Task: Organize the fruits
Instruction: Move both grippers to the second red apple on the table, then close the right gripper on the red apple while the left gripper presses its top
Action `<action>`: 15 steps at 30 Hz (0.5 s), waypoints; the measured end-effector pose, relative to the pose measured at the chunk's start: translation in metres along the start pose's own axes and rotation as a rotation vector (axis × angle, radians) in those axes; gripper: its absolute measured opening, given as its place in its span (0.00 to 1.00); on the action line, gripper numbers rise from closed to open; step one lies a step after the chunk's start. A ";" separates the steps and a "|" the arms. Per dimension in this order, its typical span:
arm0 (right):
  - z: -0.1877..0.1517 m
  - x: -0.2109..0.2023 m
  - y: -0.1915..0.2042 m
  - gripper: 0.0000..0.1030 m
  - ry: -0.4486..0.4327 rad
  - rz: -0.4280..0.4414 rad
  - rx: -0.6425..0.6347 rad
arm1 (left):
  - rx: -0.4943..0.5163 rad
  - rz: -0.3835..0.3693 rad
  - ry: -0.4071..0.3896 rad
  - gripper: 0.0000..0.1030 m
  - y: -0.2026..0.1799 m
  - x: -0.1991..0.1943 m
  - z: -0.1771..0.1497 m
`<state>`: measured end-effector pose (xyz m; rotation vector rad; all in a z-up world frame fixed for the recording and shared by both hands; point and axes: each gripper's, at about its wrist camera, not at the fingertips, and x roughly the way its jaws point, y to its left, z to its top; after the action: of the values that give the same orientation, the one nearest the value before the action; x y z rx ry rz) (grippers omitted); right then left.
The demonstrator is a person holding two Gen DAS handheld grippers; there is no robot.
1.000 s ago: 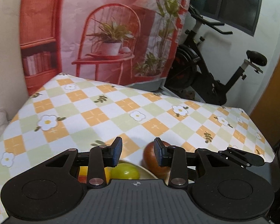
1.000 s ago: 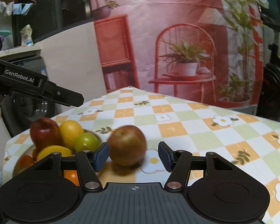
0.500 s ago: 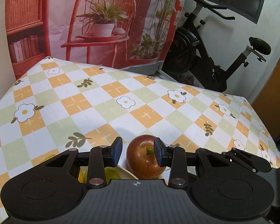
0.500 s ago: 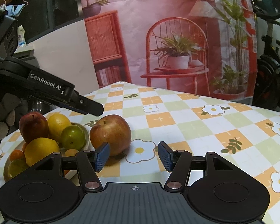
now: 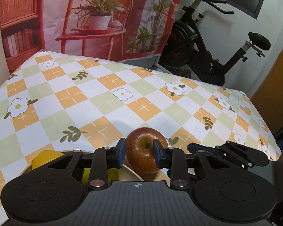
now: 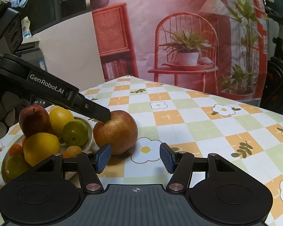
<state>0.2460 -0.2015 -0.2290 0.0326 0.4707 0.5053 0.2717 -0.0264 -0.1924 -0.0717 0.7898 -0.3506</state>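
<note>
Since a moment ago the left gripper (image 5: 139, 151) has come forward and down over the big red apple (image 5: 144, 151), and its jaws have just been closing with the apple between them. Now the blue pads sit against both sides of the apple, near its top, so I think it is gripped, though only lightly so far. The apple rests on the desk (image 5: 111, 101), which has a checked cloth with flowers, and it is just beside the white plate (image 6: 87, 126), touching or almost touching its rim. The plate is piled with lemons, a green fruit, small oranges and another red apple (image 6: 34, 120). The right gripper (image 6: 135, 157) hangs near the same big apple with its jaws open and nothing in them. I think the step now is picking up this loose apple to put it with the other fruit. Next, the grip should get firm, then the apple should be lifted up and carried over the plate rim to a free spot, without knocking the pile. The apple is round, so it has no real long side. Its stem end points up and leans a little toward the left gripper.
</note>
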 end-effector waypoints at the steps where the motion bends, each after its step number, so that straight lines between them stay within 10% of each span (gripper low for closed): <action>1: 0.000 0.000 0.000 0.53 0.002 0.001 -0.001 | 0.001 -0.003 0.000 0.31 0.000 0.000 0.000; 15: 0.002 0.008 0.004 0.53 0.016 0.018 -0.032 | 0.004 -0.036 0.026 0.30 -0.003 0.005 0.003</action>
<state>0.2511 -0.1941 -0.2298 0.0023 0.4786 0.5308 0.2770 -0.0309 -0.1932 -0.0780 0.8146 -0.3882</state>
